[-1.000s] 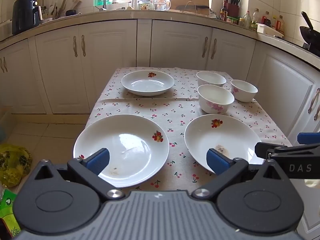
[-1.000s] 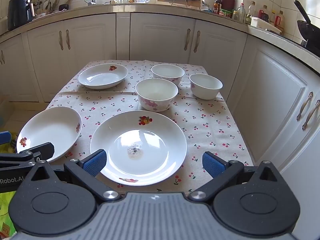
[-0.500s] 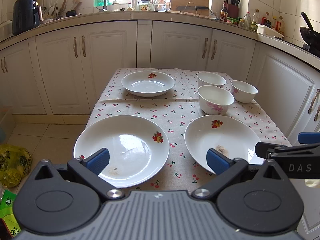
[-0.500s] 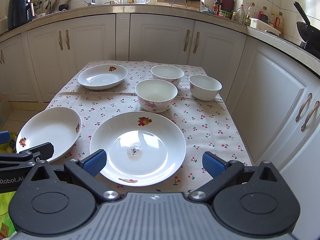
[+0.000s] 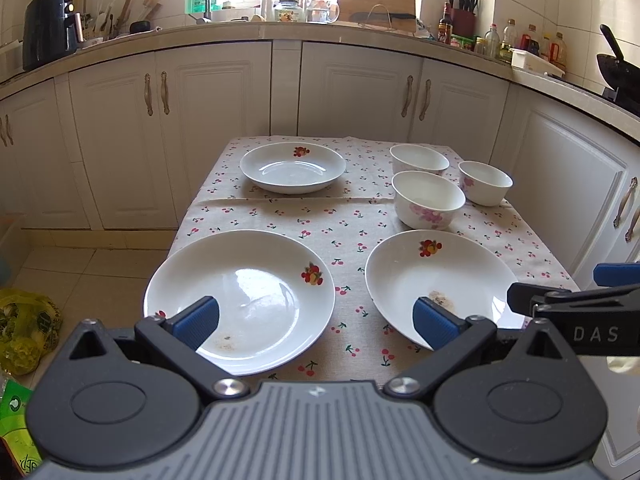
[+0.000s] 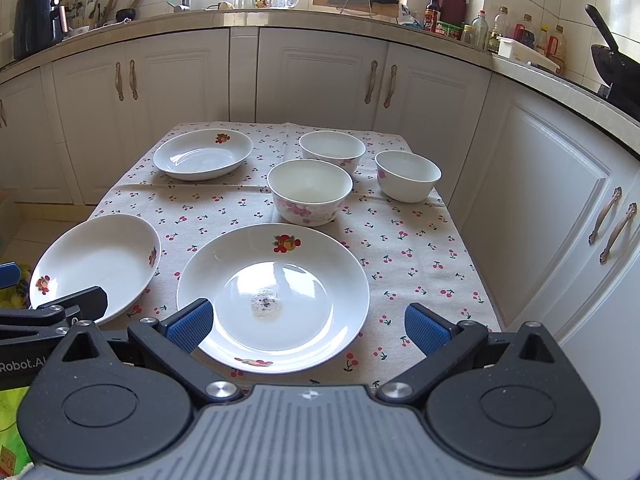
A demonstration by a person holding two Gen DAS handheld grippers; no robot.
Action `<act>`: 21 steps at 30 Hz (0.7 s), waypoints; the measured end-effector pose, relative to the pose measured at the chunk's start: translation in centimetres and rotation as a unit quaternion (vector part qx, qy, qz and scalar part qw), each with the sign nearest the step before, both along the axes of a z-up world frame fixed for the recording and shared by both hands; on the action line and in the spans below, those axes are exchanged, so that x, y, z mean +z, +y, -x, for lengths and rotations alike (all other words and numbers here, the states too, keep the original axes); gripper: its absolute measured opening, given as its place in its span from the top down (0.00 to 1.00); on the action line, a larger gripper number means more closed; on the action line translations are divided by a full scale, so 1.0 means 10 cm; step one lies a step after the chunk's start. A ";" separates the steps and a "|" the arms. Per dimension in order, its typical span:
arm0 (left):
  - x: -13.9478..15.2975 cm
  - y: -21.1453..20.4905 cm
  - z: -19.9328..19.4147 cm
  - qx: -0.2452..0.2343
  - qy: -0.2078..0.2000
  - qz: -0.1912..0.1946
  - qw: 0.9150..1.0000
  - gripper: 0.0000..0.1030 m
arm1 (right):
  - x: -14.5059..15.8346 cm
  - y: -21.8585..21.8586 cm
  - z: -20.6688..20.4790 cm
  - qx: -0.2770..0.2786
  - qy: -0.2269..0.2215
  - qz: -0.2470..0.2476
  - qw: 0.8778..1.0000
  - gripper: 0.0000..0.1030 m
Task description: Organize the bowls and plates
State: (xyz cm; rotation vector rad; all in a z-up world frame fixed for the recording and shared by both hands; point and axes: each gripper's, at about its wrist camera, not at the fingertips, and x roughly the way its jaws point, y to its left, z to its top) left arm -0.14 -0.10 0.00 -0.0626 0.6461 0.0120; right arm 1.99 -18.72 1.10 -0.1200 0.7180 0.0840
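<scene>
Plates come first by size: three shallow white ones on the table. The near left plate (image 5: pixel 240 300) and near right plate (image 6: pixel 274 296) lie side by side close to the near edge, apart from each other; the far plate (image 5: pixel 293 167) sits at the far left. All look like glazed ceramic, so likely stiff, slick and breakable; the raised rim is the sensible place to pinch, and each should be set down gently when stacked. The near right plate carries a small dried smear in its well.

Three bowls cluster at the far right: the big bowl (image 6: pixel 310 192) nearest, the far bowl (image 6: pixel 332 150) behind it, the right bowl (image 6: pixel 408 175) beside them. Their thin upright walls offer a grip over the rim.

The left gripper (image 5: pixel 316 320) hovers over the near plates, fingers spread wide and empty. The right gripper (image 6: pixel 310 326) is likewise released, straddling the near right plate without touching it.

The tablecloth (image 6: pixel 400 240), cherry-printed, has a crease across it that could snag a sliding plate. White cabinets (image 5: pixel 224 120) and a cluttered counter (image 5: pixel 360 34) surround the table.
</scene>
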 end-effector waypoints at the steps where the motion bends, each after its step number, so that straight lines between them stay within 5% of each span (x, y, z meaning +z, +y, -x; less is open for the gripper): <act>1: 0.00 0.00 0.00 0.000 0.000 0.000 1.000 0.01 | 0.00 0.00 0.00 0.000 0.000 0.000 1.000 0.00; 21: 0.00 0.00 0.00 0.000 0.000 0.000 1.000 0.01 | 0.00 0.00 -0.01 -0.002 -0.001 0.003 1.000 0.00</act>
